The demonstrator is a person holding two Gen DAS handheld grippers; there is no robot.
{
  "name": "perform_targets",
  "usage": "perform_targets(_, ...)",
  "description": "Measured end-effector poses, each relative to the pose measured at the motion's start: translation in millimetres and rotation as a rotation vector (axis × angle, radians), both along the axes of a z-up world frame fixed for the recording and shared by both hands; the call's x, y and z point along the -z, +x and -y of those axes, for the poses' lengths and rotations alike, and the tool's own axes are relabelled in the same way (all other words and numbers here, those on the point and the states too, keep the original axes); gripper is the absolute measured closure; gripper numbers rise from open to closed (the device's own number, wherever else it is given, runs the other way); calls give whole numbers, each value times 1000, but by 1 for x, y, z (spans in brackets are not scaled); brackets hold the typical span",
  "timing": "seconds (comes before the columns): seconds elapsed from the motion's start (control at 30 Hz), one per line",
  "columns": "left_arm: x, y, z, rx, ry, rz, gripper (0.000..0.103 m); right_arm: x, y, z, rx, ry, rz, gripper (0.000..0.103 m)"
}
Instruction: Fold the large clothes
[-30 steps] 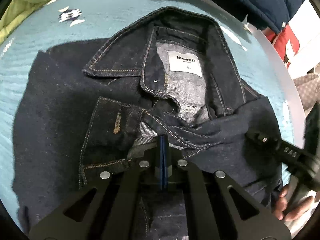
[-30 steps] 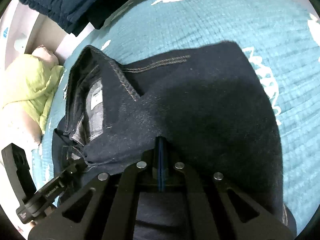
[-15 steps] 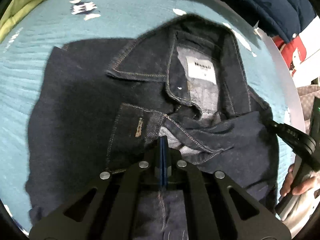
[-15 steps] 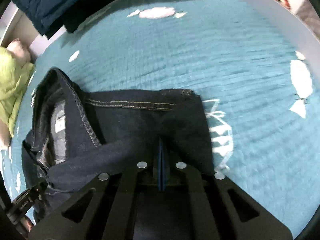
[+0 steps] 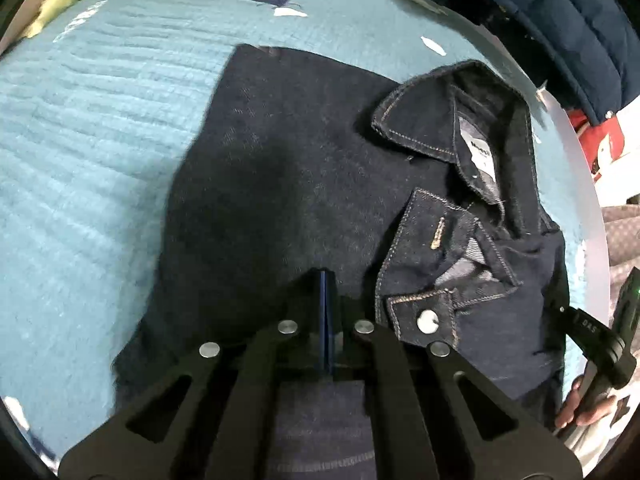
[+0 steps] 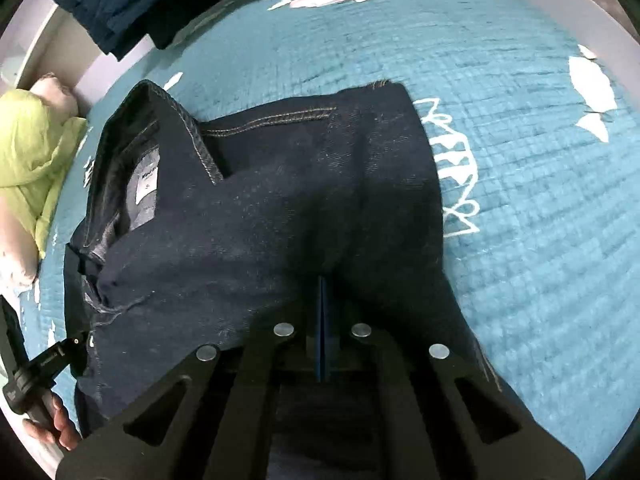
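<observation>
Slip risk: my left gripper (image 5: 325, 277) and right gripper (image 6: 322, 281) pinch the jacket (image 5: 280, 152) thinly; heavy denim may pull free, spoiling the fold.

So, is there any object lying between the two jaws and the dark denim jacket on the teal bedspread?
Nothing visible does. The dark denim jacket lies directly under both sets of jaws, with only bare teal bedspread around it.

Both fisheye cameras look steeply down along their own fingers, close over a dark denim jacket (image 5: 304, 184) on a teal bedspread (image 5: 100, 152). The left view takes in the jacket's front and collar (image 5: 476, 120). The right view looks across its folded back from the opposite side; the 2 views share the collar label (image 6: 147, 184), whose print is probably too blurred to read.
</observation>
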State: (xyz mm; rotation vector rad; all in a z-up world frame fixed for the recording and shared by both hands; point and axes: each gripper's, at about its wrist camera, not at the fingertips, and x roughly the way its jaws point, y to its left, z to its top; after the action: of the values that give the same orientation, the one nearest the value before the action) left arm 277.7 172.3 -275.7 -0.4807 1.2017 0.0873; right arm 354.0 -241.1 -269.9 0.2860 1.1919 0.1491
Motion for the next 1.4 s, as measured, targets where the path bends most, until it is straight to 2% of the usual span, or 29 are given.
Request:
perform_targets(0.07,-17,-13,5,32,67,18,100,-22,-20,-4,-23,33,31,97)
perform_targets(0.13,-22,-28,9,47,73,17,100,-31,-43,-13,-57,44,45,97)
perform_targets(0.2,-9,-38,8,37,33,-26,101,-21,-56,-21,-93,47,16,97)
perform_targets(0.23,2,-39,10,38,34,-32,101,0,-57,-31,-109,5,-18,97)
perform_targets(0.27,12,-39,11,34,38,-7,101,17,-58,-36,-113,-38,-20,100)
perform_targets(0.33,10,-37,12,24,46,-8,101,23,-58,-39,-107,-58,24,103)
perform_targets(0.37,7,-36,13,26,54,-17,101,17,-56,-38,-100,-49,7,102)
perform_targets(0.4,-1,-34,16,43,78,-29,100,13,-55,-38,-100,-36,-6,96)
perform_targets(0.43,-6,-35,17,59,92,-27,100,7,-52,-39,-114,3,-18,97)
perform_targets(0.53,-30,-28,24,107,101,26,99,-23,-47,-41,-143,66,57,97)
perform_targets(0.6,-48,-23,23,117,70,71,96,-41,-35,-44,-168,144,95,96)
perform_targets(0.63,-54,-19,22,119,42,92,88,-51,-28,-46,-175,178,107,94)
perform_targets(0.67,-59,-15,20,117,21,110,70,-54,-21,-50,-180,196,118,82)
perform_targets(0.73,-69,0,19,97,23,143,54,-63,-3,-53,-187,209,151,62)
perform_targets(0.8,-80,17,21,127,37,174,53,-62,24,-58,-204,250,146,61)
perform_targets(0.87,-85,32,20,153,21,190,41,-59,42,-57,-202,295,125,58)
perform_targets(0.9,-84,44,20,150,24,189,40,-55,54,-56,-196,298,120,55)
perform_targets(1.0,-79,63,15,160,3,155,38,-50,70,-54,-222,280,64,50)
perform_targets(1.03,-75,70,15,164,-10,147,35,-39,84,-60,-230,257,24,48)
perform_targets(1.07,-70,80,15,169,-22,132,26,-32,82,-56,-223,241,-1,46)
perform_targets(1.13,-64,88,12,176,-22,117,20,-15,90,-52,-218,239,-41,42)
perform_targets(1.2,-54,100,10,176,-10,90,16,3,99,-54,-203,145,-72,41)
perform_targets(1.23,-47,106,9,167,4,60,16,6,100,-54,-211,156,-74,39)
perform_targets(1.27,-41,111,7,162,6,38,16,5,99,-54,-214,163,-67,41)
perform_targets(1.33,-31,118,3,159,-9,17,16,5,97,-55,-244,297,-119,73)
perform_targets(1.37,-26,122,1,157,-23,8,16,8,96,-55,-243,378,-161,82)
perform_targets(1.4,-22,125,0,154,-39,-3,16,6,95,-57,-230,431,-172,83)
